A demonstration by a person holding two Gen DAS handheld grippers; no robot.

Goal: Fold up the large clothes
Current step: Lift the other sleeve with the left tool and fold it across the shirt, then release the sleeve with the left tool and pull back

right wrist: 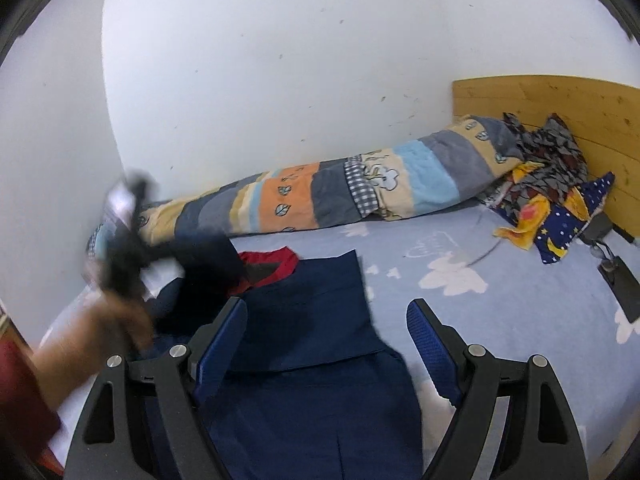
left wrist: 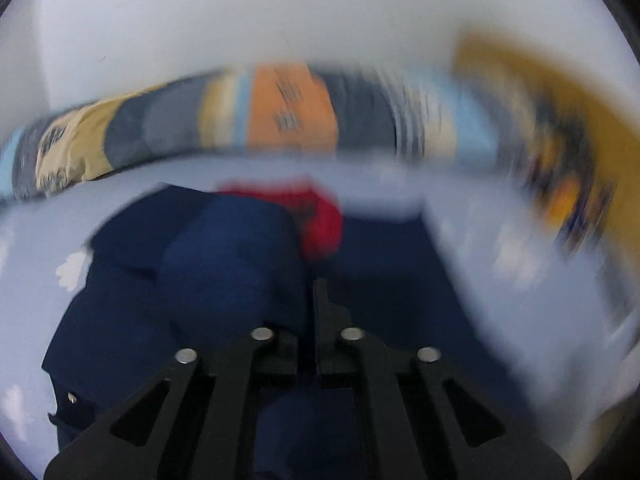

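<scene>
My left gripper (left wrist: 312,308) is clenched on a fold of the navy garment (right wrist: 320,320); my right gripper (right wrist: 326,332) hangs released above it. The garment lies near the bed's (right wrist: 520,320) foot edge, soft and limp, best pinched at hems or corners.

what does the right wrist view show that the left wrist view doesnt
Only the right wrist view shows the open right tool over the navy garment, the blurred left tool from outside, and the black phone. Only the left wrist view shows the left tool shut on navy cloth. Both show the navy garment, the red lining, the patchwork quilt and the wooden headboard.
</scene>
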